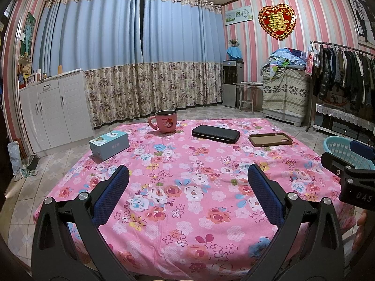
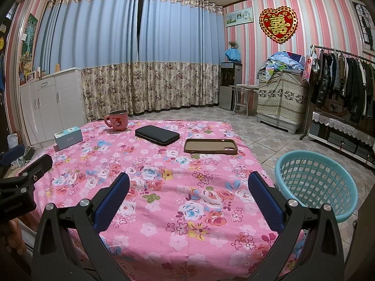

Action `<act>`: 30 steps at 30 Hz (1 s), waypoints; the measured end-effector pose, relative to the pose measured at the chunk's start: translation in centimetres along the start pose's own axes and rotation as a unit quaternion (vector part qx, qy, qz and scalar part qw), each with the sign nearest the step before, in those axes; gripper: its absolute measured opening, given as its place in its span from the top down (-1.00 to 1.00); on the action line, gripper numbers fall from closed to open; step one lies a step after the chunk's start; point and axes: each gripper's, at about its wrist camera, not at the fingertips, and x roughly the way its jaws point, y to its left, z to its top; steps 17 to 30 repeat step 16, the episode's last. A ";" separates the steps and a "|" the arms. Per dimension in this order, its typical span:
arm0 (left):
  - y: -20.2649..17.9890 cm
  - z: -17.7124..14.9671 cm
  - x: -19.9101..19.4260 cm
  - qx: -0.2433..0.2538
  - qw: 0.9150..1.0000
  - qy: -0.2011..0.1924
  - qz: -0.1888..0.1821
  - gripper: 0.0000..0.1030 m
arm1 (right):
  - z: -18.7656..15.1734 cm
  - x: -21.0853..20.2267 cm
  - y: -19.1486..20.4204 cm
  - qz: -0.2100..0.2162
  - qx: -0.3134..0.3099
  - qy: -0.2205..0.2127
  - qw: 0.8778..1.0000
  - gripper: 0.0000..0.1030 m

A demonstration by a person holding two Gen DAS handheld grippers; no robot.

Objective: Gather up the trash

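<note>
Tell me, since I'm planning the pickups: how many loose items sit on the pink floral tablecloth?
4: a pink cartoon mug far left, a light blue box near the left edge, a black wallet mid-table, and a brown phone case toward the right.

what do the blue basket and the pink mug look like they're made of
Basket: looks like moulded plastic, glossy turquoise, with a regular lattice of holes in its wall. Mug: pink printed outside, probably plastic; dark, dull inside hints at a metal liner, but that is unclear.
</note>
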 end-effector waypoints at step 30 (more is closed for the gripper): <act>0.2 0.6 0.0 0.001 1.000 0.000 0.000 -0.90 | 0.0 0.0 0.0 0.000 0.000 0.000 1.000 -0.92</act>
